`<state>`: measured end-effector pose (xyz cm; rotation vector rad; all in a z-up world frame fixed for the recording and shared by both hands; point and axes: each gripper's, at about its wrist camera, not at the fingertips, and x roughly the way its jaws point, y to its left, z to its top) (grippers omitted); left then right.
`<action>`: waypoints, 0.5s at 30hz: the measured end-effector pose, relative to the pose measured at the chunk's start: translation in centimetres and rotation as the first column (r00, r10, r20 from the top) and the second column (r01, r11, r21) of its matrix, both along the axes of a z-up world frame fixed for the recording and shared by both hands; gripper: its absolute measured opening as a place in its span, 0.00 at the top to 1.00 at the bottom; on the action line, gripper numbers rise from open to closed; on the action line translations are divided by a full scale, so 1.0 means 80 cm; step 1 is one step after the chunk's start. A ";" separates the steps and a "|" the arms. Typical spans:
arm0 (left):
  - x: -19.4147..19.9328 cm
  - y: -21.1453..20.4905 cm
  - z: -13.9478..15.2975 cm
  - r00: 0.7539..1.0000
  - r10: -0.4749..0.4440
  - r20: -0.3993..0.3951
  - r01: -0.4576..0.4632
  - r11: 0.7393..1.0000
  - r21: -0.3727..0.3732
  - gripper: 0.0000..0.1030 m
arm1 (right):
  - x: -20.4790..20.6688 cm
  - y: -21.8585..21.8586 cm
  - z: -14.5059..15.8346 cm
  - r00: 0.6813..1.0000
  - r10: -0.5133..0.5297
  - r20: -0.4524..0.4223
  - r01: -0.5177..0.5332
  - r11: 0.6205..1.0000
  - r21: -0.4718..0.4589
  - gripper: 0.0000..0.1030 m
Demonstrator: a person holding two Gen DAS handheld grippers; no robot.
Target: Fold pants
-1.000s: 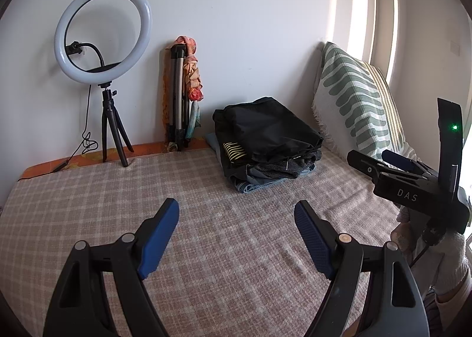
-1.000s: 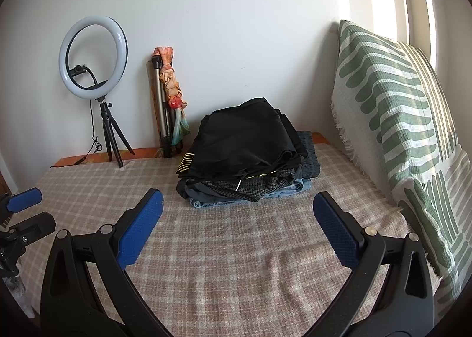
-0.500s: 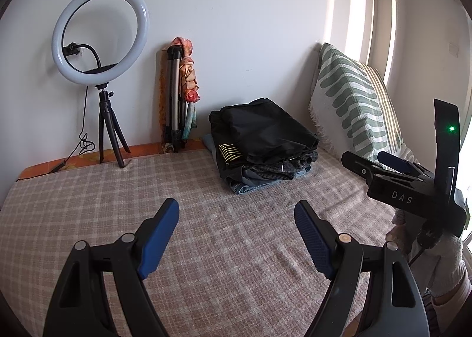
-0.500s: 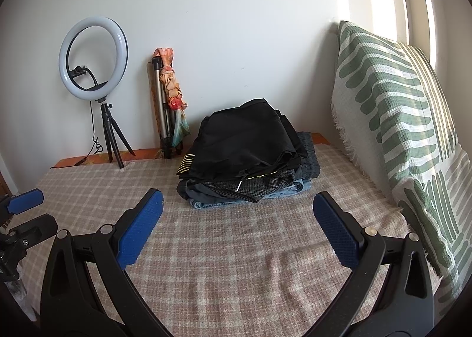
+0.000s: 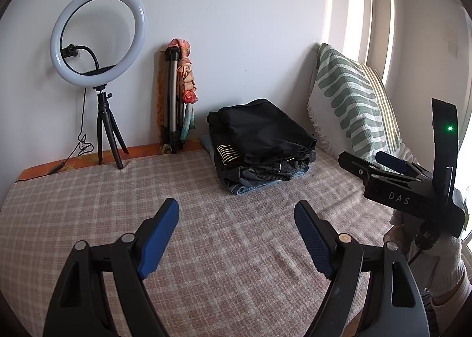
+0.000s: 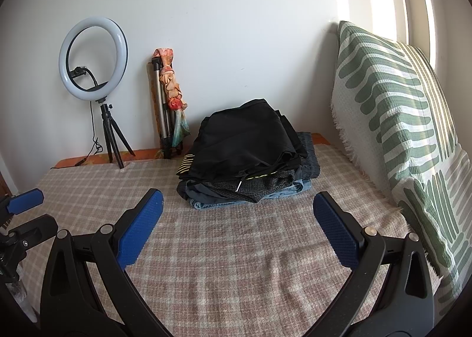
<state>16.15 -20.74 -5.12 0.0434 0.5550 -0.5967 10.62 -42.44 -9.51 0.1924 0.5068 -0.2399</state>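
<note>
A stack of folded pants (image 5: 259, 142) lies at the far side of the bed, black pairs on top, a blue denim pair at the bottom. It also shows in the right wrist view (image 6: 247, 160). My left gripper (image 5: 236, 219) is open and empty above the plaid bedspread (image 5: 118, 198), well short of the stack. My right gripper (image 6: 237, 213) is open and empty, just in front of the stack. The right gripper's fingers (image 5: 354, 164) show at the right of the left wrist view. The left gripper's fingertips (image 6: 25, 204) show at the left edge of the right wrist view.
A ring light on a small tripod (image 5: 100, 42) stands at the back left by the wall. A folded tripod with an orange cloth (image 5: 177, 95) leans against the wall. A green-patterned pillow (image 6: 398, 130) stands along the right side.
The left gripper has drifted slightly left and back, so the stack sits a little further right in its view. The right gripper has barely moved. Both stay open.
</note>
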 end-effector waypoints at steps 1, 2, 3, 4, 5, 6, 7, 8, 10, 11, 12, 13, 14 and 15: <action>0.000 -0.001 0.000 1.000 0.000 0.001 0.000 1.000 0.001 0.23 | 0.000 0.000 0.000 1.000 0.000 0.000 0.000 1.000 0.001 0.00; 0.000 -0.001 0.000 1.000 0.000 0.000 0.000 1.000 0.001 0.23 | 0.000 0.000 0.000 1.000 0.000 0.000 0.000 1.000 0.002 0.00; 0.000 0.000 0.000 1.000 0.000 0.000 0.000 1.000 0.000 0.23 | 0.000 0.000 0.000 1.000 0.001 0.000 -0.001 1.000 0.002 0.00; 0.000 0.000 0.000 1.000 -0.001 0.000 0.001 1.000 0.000 0.23 | 0.001 0.000 0.000 1.000 0.001 0.000 -0.001 1.000 0.002 0.00; 0.000 -0.001 0.000 1.000 0.000 0.000 0.000 1.000 0.002 0.23 | 0.001 0.000 0.000 1.000 0.002 0.000 -0.002 1.000 0.001 0.00; 0.000 -0.001 0.000 1.000 0.000 0.001 0.000 1.000 0.002 0.23 | 0.001 0.000 0.000 1.000 0.002 0.000 -0.002 1.000 0.001 0.00; -0.001 -0.001 0.000 1.000 0.001 0.001 -0.001 1.000 0.004 0.23 | 0.001 0.000 0.000 1.000 0.002 0.000 -0.002 1.000 0.001 0.00; -0.001 -0.001 0.001 1.000 0.002 0.000 -0.002 1.000 0.004 0.23 | 0.001 0.000 -0.001 1.000 0.003 0.000 -0.003 1.000 0.001 0.00; -0.001 -0.002 0.001 1.000 0.006 -0.002 -0.006 1.000 0.008 0.23 | 0.000 0.001 0.000 1.000 0.002 -0.001 -0.002 1.000 0.000 0.00; -0.001 -0.002 0.001 1.000 0.008 -0.001 -0.008 1.000 0.009 0.23 | -0.001 0.001 0.000 1.000 0.001 -0.001 -0.001 1.000 0.000 0.00; -0.001 -0.002 0.001 1.000 0.010 0.000 -0.010 1.000 0.011 0.23 | -0.001 0.001 0.001 1.000 0.002 -0.001 -0.002 1.000 -0.001 0.00; -0.001 -0.002 0.002 1.000 0.013 0.002 -0.013 1.000 0.014 0.23 | -0.001 0.001 0.001 1.000 0.000 0.000 0.000 1.000 -0.001 0.00; -0.002 -0.003 0.002 1.000 0.018 0.004 -0.018 1.000 0.017 0.23 | -0.001 0.002 0.000 1.000 -0.002 0.000 0.002 1.000 0.000 0.00; -0.002 -0.003 0.003 1.000 0.022 0.005 -0.022 1.000 0.020 0.23 | -0.001 0.001 0.000 1.000 -0.002 0.000 0.002 1.000 0.000 0.00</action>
